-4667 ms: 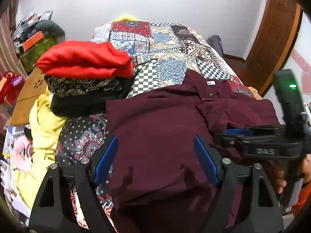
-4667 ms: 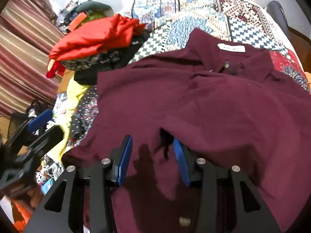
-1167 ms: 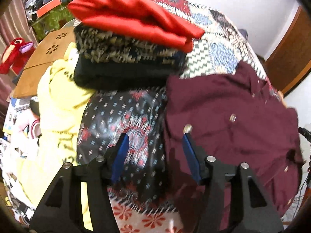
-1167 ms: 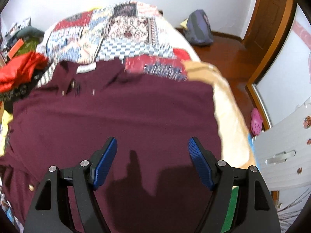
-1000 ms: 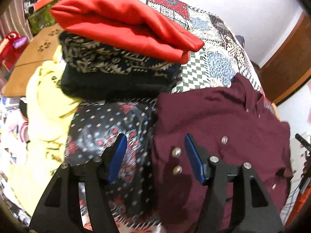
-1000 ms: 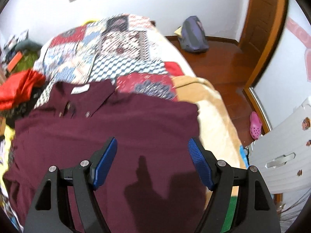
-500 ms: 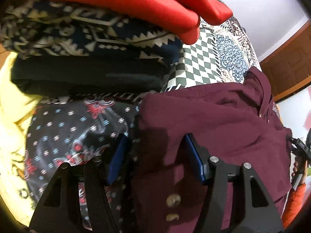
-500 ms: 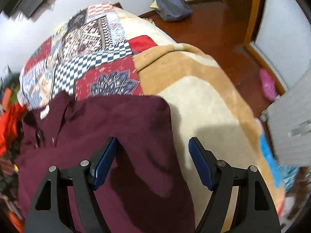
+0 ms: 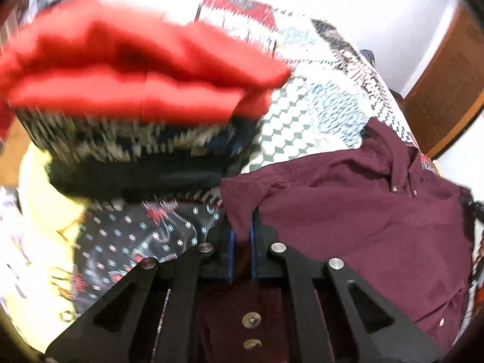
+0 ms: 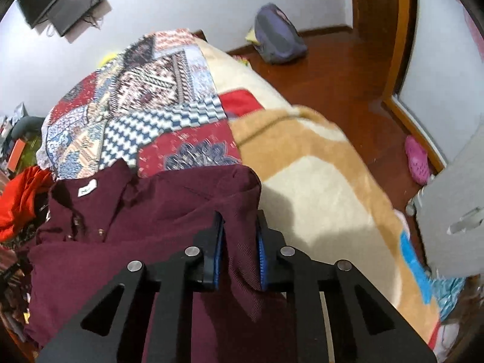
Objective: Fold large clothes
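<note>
A: Where is the shirt (image 9: 348,211)?

B: It lies spread on the quilt (image 10: 169,103), collar toward the far end, beside the stack (image 9: 136,115) of folded clothes with a red one on top. In the right view its near corner reaches the tan blanket (image 10: 317,187).

A: And the two claws?

B: The left gripper (image 9: 241,239) has its jaws together on the shirt's left corner; a tuck of maroon cloth stands pinched between the blue pads. The right gripper (image 10: 239,251) is closing on the opposite corner, with a fold of cloth between the pads and already pressed by them.

A: How should the cloth behave?

B: It looks soft and light, a woven fabric that drapes and wrinkles freely. It will probably sag between the two grips, so the hands would need to keep it taut. It seems neither slippery nor fragile, though the buttons (image 9: 251,320) near the left claw could snag.

A: Are the corners the right hold?

B: Likely yes. Taking the two shoulder-side corners lets the whole width lift as one edge and fold over. A thin pinch may slip out of the pads, so a deeper bite of cloth would be safer.
</note>
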`<state>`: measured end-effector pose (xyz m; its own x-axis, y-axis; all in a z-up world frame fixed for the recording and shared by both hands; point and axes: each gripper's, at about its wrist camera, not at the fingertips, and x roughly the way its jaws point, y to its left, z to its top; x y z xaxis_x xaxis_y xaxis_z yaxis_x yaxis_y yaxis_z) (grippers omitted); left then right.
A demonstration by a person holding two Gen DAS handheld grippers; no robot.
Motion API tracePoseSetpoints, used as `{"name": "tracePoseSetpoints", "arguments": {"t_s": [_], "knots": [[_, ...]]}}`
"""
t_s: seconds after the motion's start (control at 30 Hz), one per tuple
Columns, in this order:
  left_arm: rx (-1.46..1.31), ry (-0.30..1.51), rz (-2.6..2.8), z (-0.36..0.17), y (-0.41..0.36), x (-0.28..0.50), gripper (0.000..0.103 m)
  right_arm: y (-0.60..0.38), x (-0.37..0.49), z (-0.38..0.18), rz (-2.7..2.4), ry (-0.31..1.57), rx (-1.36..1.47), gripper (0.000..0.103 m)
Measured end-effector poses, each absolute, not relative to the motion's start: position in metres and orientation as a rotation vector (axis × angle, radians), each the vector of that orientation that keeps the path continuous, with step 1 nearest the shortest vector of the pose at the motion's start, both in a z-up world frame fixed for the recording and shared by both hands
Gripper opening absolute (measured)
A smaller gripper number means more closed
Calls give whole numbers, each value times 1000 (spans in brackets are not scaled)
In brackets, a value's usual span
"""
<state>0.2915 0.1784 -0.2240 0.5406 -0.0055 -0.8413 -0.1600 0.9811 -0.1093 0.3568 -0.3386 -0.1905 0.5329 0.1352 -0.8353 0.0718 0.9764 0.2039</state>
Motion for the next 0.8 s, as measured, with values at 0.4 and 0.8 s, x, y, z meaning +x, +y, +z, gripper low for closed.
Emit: {"name": "tracePoseSetpoints", "arguments": {"t_s": [0.4, 0.8], "knots": [[-26, 825, 81, -129, 135, 330, 5, -315, 365, -112, 83, 811, 120, 14], [15, 915, 121, -162, 124, 424, 5, -324, 437, -140, -4, 850, 124, 11]]}}
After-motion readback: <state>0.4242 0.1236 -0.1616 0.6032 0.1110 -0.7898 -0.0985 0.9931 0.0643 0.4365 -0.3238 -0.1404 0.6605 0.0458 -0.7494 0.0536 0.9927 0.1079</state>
